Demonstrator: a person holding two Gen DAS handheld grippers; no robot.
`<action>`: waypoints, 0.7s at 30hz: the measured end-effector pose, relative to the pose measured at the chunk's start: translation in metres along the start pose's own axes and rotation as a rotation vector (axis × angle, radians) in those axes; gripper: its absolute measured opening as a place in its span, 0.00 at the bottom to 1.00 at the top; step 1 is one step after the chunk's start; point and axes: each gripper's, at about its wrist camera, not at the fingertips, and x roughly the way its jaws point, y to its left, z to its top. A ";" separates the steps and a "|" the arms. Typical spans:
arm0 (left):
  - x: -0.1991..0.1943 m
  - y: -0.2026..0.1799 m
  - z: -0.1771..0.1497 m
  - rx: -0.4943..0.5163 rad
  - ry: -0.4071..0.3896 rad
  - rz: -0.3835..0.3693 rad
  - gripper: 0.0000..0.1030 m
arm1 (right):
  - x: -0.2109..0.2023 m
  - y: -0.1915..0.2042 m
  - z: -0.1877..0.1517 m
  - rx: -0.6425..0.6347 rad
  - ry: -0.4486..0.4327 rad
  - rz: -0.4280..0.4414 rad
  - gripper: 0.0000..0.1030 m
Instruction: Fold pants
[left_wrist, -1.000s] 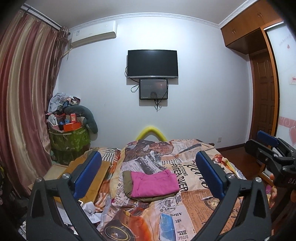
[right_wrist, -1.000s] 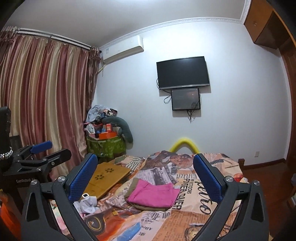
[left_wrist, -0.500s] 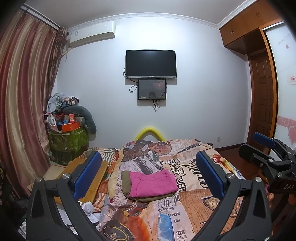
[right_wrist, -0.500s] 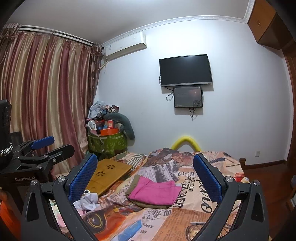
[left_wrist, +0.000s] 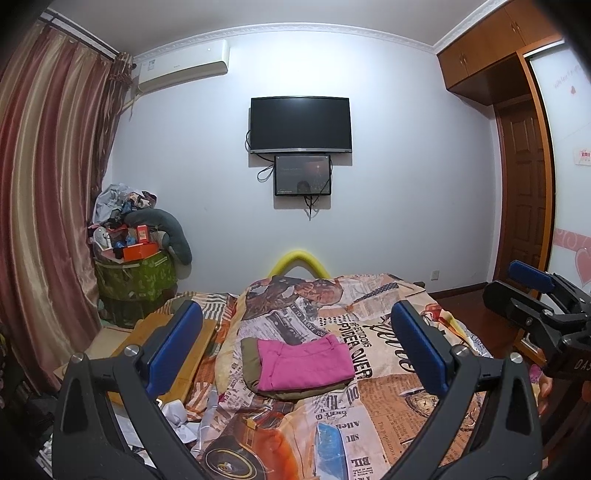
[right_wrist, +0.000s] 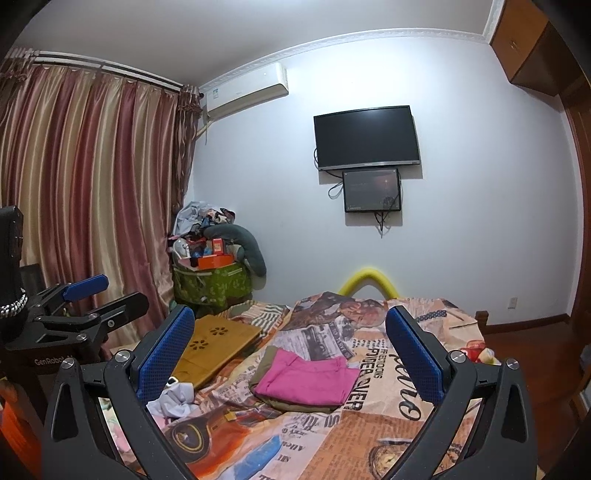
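Pink folded pants (left_wrist: 303, 363) are seen lying on an olive garment (left_wrist: 251, 363) on the newsprint bedspread (left_wrist: 388, 406), at 12 o'clock between and beyond the wide-open, empty jaws of the left gripper (left_wrist: 295, 343) and right gripper (right_wrist: 291, 350), untouched by either

Left wrist view: looks level along own blue fingers (left_wrist: 173, 347) down length of bed (left_wrist: 388, 398) toward far wall, TV (left_wrist: 300, 124) near centre. Right wrist view: set to its right, same heading, angled slightly left; TV (right_wrist: 366, 137) right of centre, curtain (right_wrist: 85, 192) fills left. Both stand well back. Shared: bed, folded pink pants (left_wrist: 303, 364), TV wall, each other's gripper at frame edge.
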 end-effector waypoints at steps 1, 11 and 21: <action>0.001 0.000 -0.001 0.000 0.002 0.000 1.00 | 0.000 0.000 0.000 0.000 0.000 0.000 1.00; 0.003 -0.002 -0.003 0.006 0.005 -0.006 1.00 | 0.000 -0.002 0.000 0.009 -0.002 0.001 1.00; 0.004 -0.003 -0.001 0.000 0.010 -0.024 1.00 | -0.001 -0.007 -0.003 0.028 -0.004 -0.006 1.00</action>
